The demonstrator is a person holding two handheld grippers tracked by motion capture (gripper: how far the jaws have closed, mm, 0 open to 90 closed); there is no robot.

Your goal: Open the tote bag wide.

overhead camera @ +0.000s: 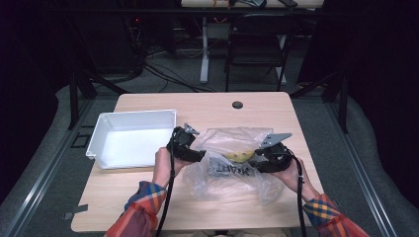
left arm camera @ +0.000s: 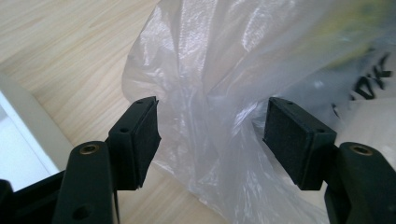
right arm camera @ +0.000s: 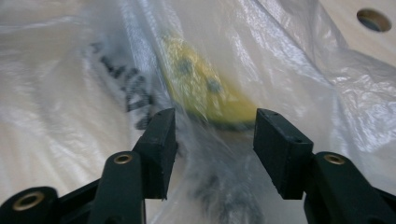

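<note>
Both the left gripper (left arm camera: 212,140) and right gripper (right arm camera: 215,154) have jaws apart with loose film of the clear plastic bag (overhead camera: 228,165) between them on the table (overhead camera: 207,103), beside the white tray (overhead camera: 131,138), and the yellow thing (right arm camera: 201,88) inside is too blurry to identify.

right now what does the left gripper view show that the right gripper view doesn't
Left gripper view alone: the white bin's edge beside the open left claw. Right gripper view alone: a yellow item inside the bag and the table's round hole, beyond the open right claw. Both share the clear plastic bag with black print, lying between the pads, and the wooden table.
</note>
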